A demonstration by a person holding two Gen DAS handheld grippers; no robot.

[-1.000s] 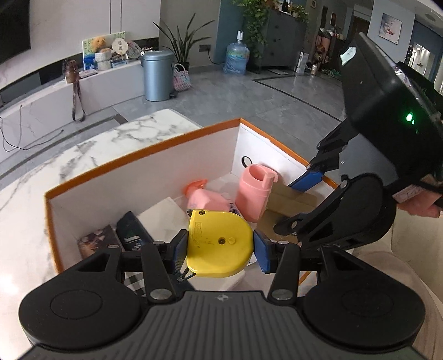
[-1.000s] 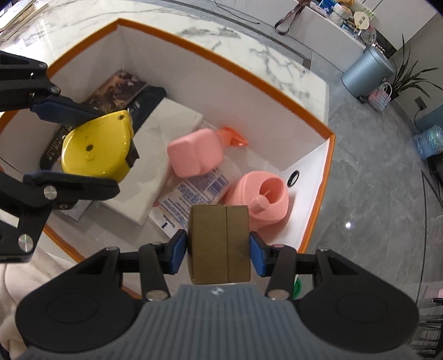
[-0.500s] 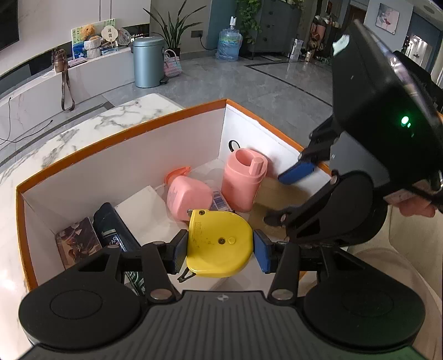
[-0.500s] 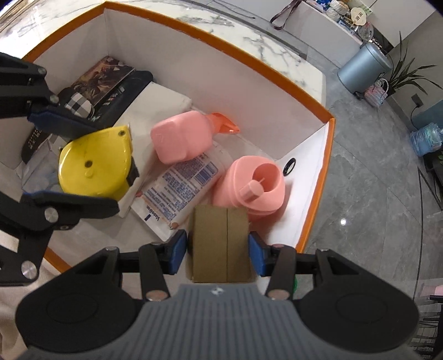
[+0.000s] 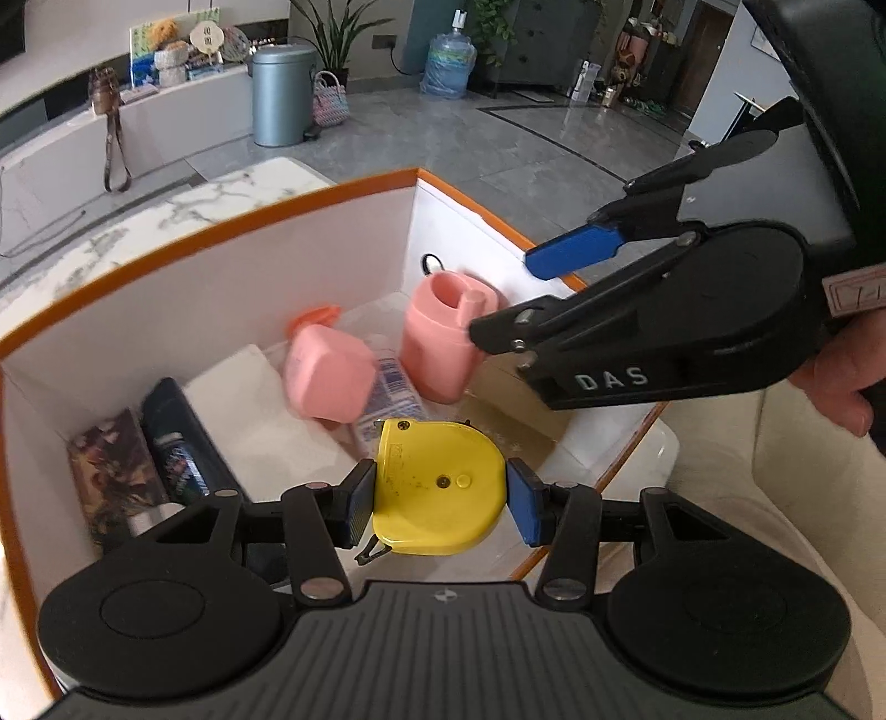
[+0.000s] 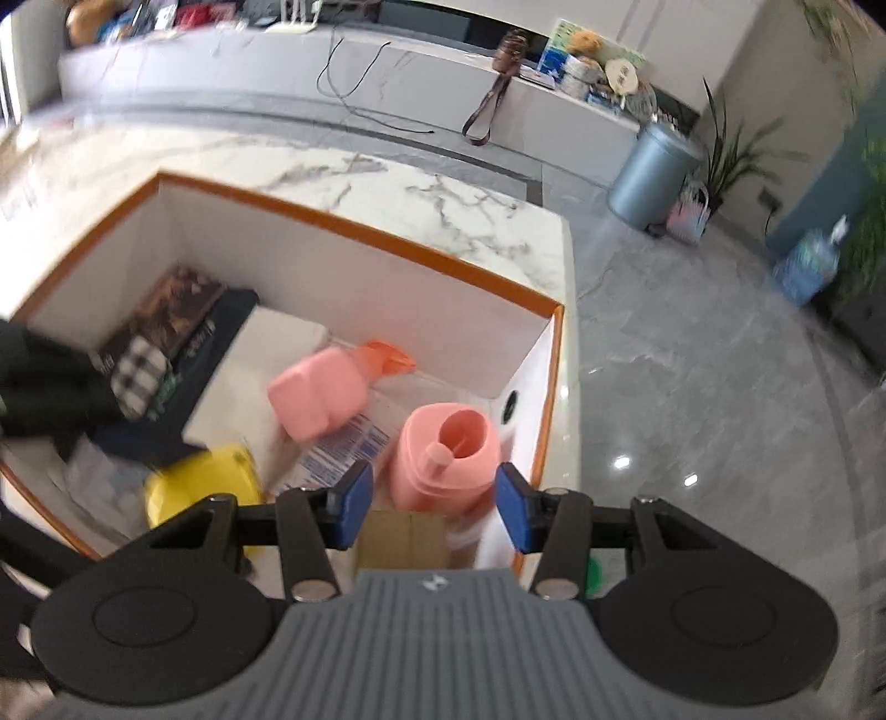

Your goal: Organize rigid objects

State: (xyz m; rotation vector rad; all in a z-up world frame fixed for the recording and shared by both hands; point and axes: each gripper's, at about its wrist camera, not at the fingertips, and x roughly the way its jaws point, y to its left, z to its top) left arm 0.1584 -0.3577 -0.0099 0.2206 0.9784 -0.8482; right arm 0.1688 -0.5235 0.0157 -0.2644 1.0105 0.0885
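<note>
Left gripper (image 5: 437, 498) clamped on the yellow tape measure (image 5: 437, 493), held above the near edge of the orange-rimmed box (image 5: 221, 238). Right gripper (image 6: 432, 501) parted and empty, lifted over the box's right end; brown cardboard box (image 6: 401, 537) lying just below its blue pads, touching neither. Beyond those pads, upright pink jug (image 6: 443, 457); left of that, a pink bottle (image 6: 315, 396) on its side.

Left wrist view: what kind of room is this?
Probably a home living area, not a lab: a marble-topped table, a pedal bin beside a potted plant, and a water jug on the tiled floor.
</note>
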